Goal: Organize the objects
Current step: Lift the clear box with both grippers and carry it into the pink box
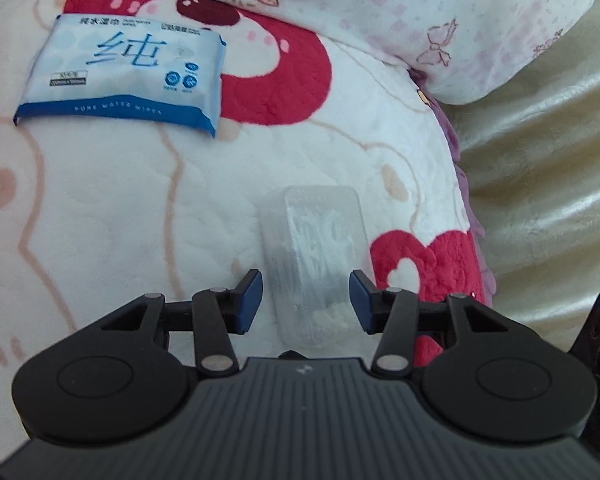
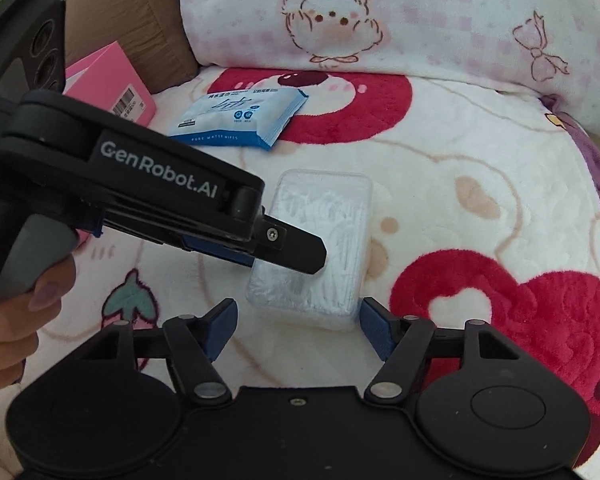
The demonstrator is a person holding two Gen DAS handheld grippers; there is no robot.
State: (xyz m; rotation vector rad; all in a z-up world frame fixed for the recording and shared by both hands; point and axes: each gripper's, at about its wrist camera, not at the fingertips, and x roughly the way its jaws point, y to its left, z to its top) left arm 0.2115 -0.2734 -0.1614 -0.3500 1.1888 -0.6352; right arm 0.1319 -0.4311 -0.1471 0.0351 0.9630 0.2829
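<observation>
Clear plastic box of white picks, lying flat on blanket

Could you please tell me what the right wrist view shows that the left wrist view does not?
Only the right wrist view shows the pink box, the hand that holds the left gripper, and the right gripper. Only the left wrist view shows the left gripper's pads standing apart on either side of the clear box. Both show the clear box, the wipes pack and the blanket.
</observation>
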